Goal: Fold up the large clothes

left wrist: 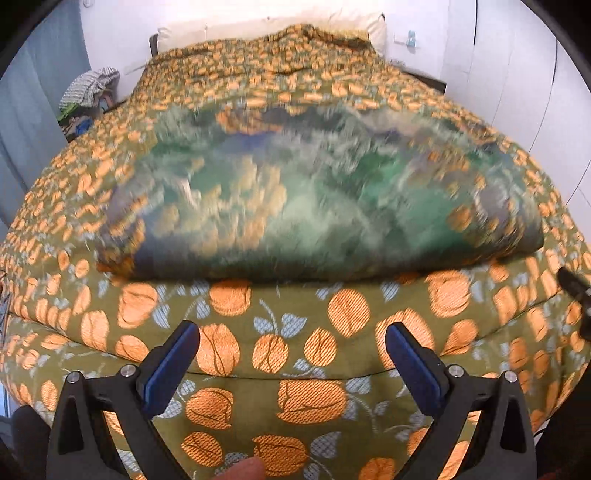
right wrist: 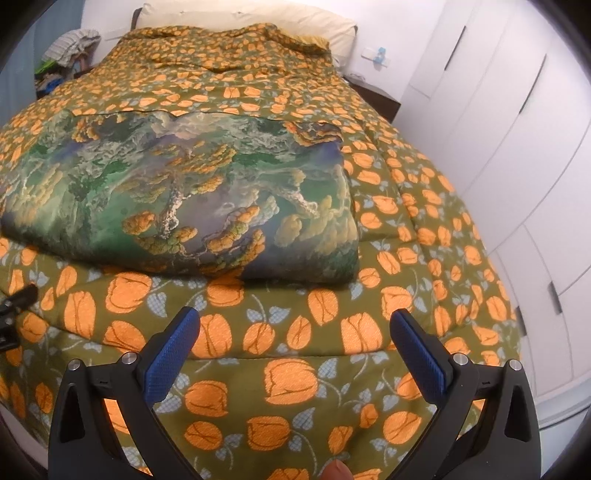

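A large folded cloth (right wrist: 177,199) printed with green, blue and yellow trees lies on the bed; it is blurred in the left wrist view (left wrist: 314,199). My left gripper (left wrist: 291,343) is open and empty, a short way in front of the cloth's near edge. My right gripper (right wrist: 295,332) is open and empty, in front of the cloth's near right corner. The tip of the right gripper shows at the right edge of the left view (left wrist: 574,284), and the left gripper at the left edge of the right view (right wrist: 14,306).
The bed is covered by an olive bedspread with orange tulips (right wrist: 288,373). White pillows (right wrist: 240,22) lie at the head. White wardrobe doors (right wrist: 517,122) stand along the right. A pile of clothes (right wrist: 70,44) sits at the far left.
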A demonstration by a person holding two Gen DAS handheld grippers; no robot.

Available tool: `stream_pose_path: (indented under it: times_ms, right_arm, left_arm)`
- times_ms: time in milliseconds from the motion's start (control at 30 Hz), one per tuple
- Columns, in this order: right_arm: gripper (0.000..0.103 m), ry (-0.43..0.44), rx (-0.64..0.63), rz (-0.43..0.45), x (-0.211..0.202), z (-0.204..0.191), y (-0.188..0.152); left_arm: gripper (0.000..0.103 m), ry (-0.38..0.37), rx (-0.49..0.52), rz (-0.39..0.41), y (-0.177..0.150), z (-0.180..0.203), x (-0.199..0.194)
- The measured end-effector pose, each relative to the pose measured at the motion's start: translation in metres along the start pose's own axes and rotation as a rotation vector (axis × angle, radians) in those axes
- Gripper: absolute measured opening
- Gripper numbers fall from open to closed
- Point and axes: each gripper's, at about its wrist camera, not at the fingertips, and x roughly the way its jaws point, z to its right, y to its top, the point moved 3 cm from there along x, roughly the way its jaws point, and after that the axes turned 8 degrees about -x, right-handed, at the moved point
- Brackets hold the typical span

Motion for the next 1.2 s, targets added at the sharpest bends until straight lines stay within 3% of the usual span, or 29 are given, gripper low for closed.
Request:
stream_pose_path:
  times_ms: [400, 767, 933, 1033, 1200]
  right_arm:
    - [0.102, 0.021, -0.026, 0.012, -0.004, -0.011, 0.000]
    - [0.102, 0.040, -0.031, 0.015, -0.006, -0.017, -0.002]
    - [0.102, 0.047, -0.032, 0.014, -0.006, -0.018, -0.003]
    - [0.102, 0.050, -0.029, 0.017, -0.005, -0.017, -0.003]
    - [0.102, 0.062, -0.011, 0.020, -0.003, -0.016, -0.004]
  left_arm:
    - [0.103, -0.022, -0.027, 0.065, 0.023, 0.010, -0.044]
    - [0.103, -0.067, -0.076, 0.096, 0.034, 0.002, -0.053]
    - [0.103, -0.046, -0.112, 0.048, 0.040, -0.030, -0.038]
    - [0.103, -0.095, -0.186, 0.027, 0.057, -0.072, -0.032]
    - [0.103, -0.032, -0.296, 0.022, 0.098, -0.151, -0.015]
